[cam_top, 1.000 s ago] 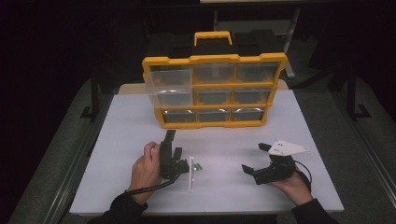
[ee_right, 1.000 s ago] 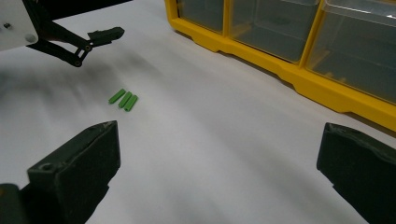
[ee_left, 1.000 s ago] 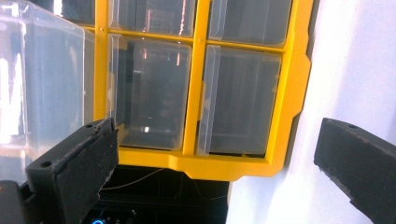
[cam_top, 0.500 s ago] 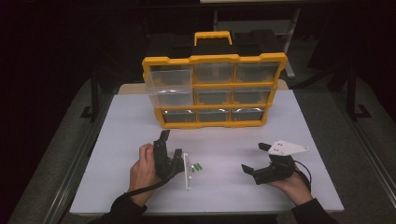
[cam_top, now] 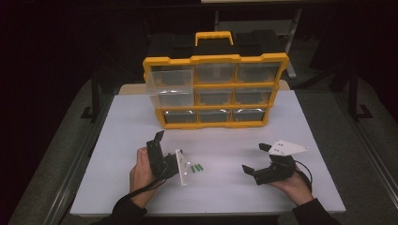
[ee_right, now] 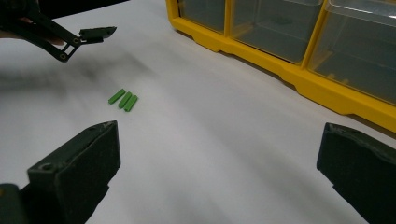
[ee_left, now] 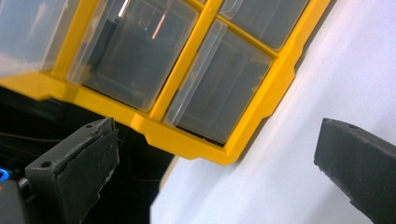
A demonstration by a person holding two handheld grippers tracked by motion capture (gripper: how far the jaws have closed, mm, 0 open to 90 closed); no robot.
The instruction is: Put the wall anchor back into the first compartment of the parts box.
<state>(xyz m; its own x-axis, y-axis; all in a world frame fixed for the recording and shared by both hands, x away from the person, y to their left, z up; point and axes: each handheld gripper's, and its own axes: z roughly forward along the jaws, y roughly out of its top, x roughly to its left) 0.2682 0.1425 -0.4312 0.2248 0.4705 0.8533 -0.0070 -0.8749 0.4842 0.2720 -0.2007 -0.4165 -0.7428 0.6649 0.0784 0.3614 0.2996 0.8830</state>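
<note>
Green pieces (cam_top: 197, 168), three short sticks laid side by side and touching, lie on the white table (cam_top: 225, 140) just off the right flank of the left tool (cam_top: 159, 147). That tool is tipped up, jaws spread wide and empty, aimed past the sticks toward the yellow organizer (cam_top: 216, 89); in the left gripper view the two black jaws frame the organizer's lower corner and bare table, with nothing between them. The sticks therefore sit beside and slightly behind its jaw tips, not ahead of them.

From the right tool (cam_top: 256, 157) the sticks lie ahead and to the left, well apart from it. In the right gripper view they (ee_right: 123, 100) show beyond the left jaw, their long axes running diagonally away and to the right. This tool is also wide open and holds nothing.

By my reading the left hand (cam_top: 141, 171) is much the nearer of the two. To take a stick, the left tool would need to swing down and to its right, then turn so the jaws close across the short width and not along the length.

Farthest off, beyond both tools, the organizer stands upright on the table, its top-left clear drawer (cam_top: 171, 86) pulled out, likely the place for the sticks.
</note>
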